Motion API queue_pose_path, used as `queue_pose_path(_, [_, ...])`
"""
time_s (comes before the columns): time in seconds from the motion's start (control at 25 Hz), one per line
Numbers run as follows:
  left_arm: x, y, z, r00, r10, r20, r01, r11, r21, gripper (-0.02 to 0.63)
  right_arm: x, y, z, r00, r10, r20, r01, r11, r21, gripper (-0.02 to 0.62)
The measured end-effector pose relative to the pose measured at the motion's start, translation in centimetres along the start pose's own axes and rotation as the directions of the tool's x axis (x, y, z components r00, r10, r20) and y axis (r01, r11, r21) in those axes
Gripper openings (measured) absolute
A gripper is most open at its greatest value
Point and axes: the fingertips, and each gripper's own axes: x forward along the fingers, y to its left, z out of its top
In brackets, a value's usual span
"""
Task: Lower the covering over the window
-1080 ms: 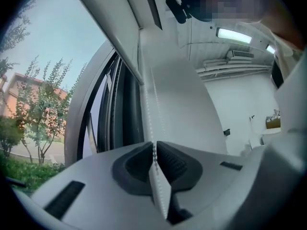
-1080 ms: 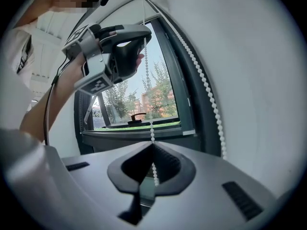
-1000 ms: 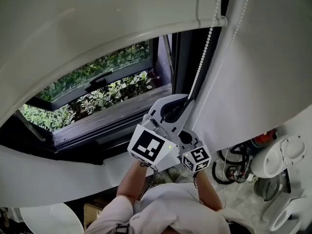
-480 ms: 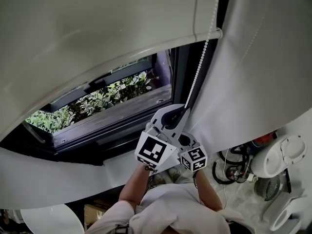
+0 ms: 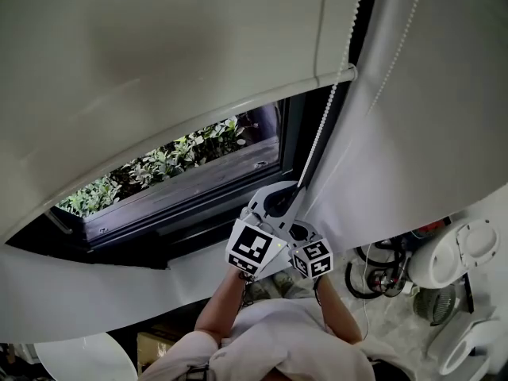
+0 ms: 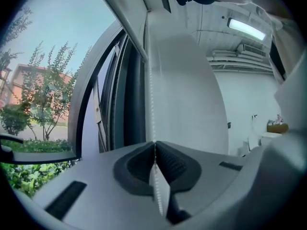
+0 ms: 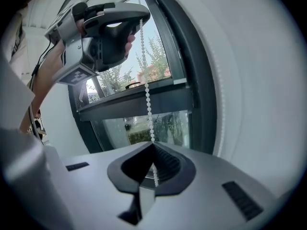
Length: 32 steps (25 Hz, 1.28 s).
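A white roller blind (image 5: pixel 159 62) hangs over the upper part of the dark-framed window (image 5: pixel 198 201); its bottom bar (image 5: pixel 238 101) crosses the glass. A white bead chain (image 5: pixel 325 121) runs down along the frame's right side. My left gripper (image 5: pixel 295 189) is shut on that chain, which rises straight from its tips (image 6: pixel 154 143) as a thin beaded line (image 6: pixel 149 95). Just below it, my right gripper (image 7: pixel 153 146) is shut on the same chain (image 7: pixel 146 95), looking up at the left gripper (image 7: pixel 140 19). In the head view the two marker cubes sit side by side.
A second white blind (image 5: pixel 413 133) hangs to the right of the chain. Green shrubs (image 5: pixel 182 153) show outside the glass. Fans and cables (image 5: pixel 444 272) lie on the floor at lower right, and a white round object (image 5: pixel 79 359) at lower left.
The blind's bottom bar has dropped, covering more glass. Both grippers have moved down along the chain's line, still closed on it.
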Motion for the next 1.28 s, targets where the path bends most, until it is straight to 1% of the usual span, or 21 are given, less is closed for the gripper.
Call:
queue_pose_path(0.52, [0.2, -0.3, -5.0, 0.997, -0.004, -0.079, 0.000, 0.999, -0.053, 0.018, 1.1, -0.6, -4.8, 0.994, 0.000, -0.113, 0.003, 1.000, 0.026, -0.005])
queue_pose_path(0.76, [-0.1, -0.6, -6.6, 0.995, -0.010, -0.104, 0.002, 0.997, -0.077, 0.018, 1.3, -0.8, -6.4, 0.988, -0.002, -0.156, 0.007, 1.000, 0.031, -0.005])
queue_pose_path(1.16, [0.0, -1.4, -9.8, 0.989, -0.024, -0.149, 0.009, 0.995, -0.099, 0.018, 1.7, -0.9, -9.7, 0.972, 0.001, -0.237, 0.008, 0.999, 0.039, -0.003])
queue_pose_path(1.28, [-0.2, -1.7, -10.7, 0.984, -0.029, -0.174, 0.012, 0.995, -0.102, 0.018, 1.5, -0.9, -10.6, 0.965, 0.000, -0.264, 0.010, 0.999, 0.039, -0.003])
